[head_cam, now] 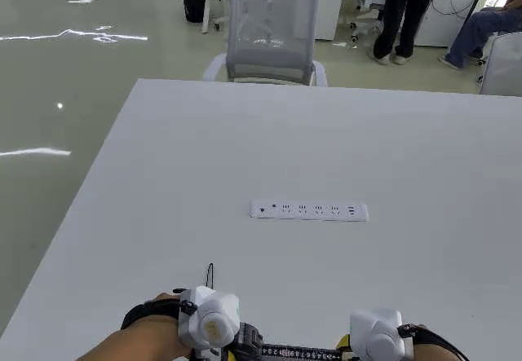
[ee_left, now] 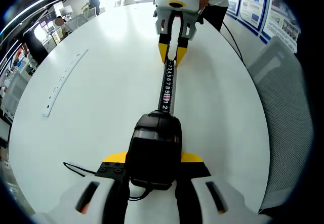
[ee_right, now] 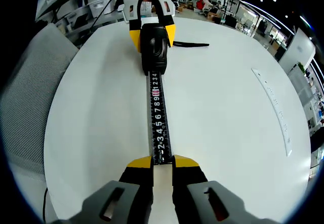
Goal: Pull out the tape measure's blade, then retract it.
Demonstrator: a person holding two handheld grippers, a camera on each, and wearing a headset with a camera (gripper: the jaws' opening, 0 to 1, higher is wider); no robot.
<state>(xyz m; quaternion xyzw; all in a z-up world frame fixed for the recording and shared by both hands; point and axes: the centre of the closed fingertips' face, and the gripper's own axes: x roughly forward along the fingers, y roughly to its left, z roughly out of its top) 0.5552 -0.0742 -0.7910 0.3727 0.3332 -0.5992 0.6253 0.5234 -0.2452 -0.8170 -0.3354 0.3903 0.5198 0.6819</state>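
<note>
Currently, pull-out step: left claw (ee_left: 154, 159) clamped on tape measure (ee_right: 154, 44) at the table's (head_cam: 326, 149) near edge, right claw (ee_right: 162, 162) pinching blade (ee_right: 158, 128) tip, short length drawn; next, probably longer draw, then controlled return.

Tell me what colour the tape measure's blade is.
The blade is black with white numerals, clearest in the right gripper view.

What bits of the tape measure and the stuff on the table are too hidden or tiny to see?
- Hook of the blade: right gripper view, hidden between the jaws of the right hand-held gripper.
- Sides of the tape measure case: left gripper view, covered by the left hand-held gripper.
- Most of both in the head view: cut off by the bottom edge.
- Labels on the power strip: head view, too small.
</note>
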